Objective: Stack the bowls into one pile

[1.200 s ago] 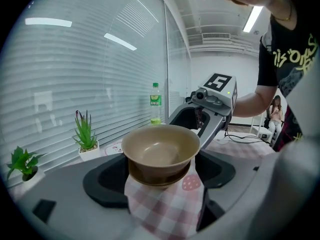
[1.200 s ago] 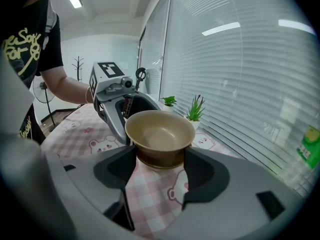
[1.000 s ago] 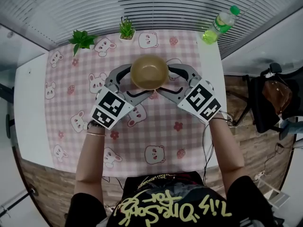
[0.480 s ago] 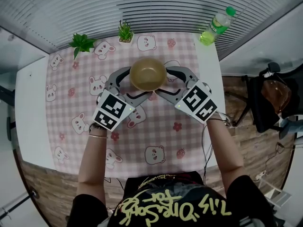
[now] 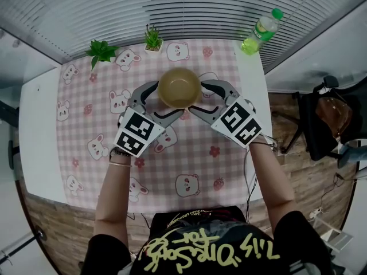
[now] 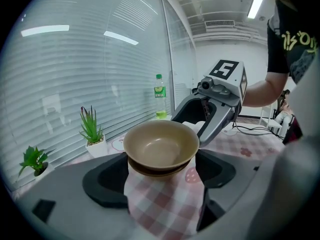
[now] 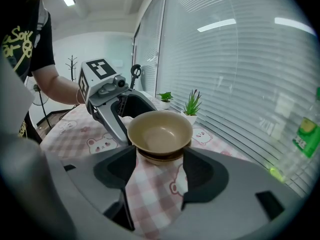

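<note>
Bowl stack [image 5: 179,87] on table between jaw tips of left tool [image 6: 161,176], right tool [image 7: 160,174]; both wide.

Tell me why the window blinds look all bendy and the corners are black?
Head view: a wide lens bows the blinds and the table into curves. Left gripper view: black corners ring the round picture, the ceiling lamp glares white, the stacked bowls look sharp. Right gripper view: the green bottle at the rim is smeared.
</note>
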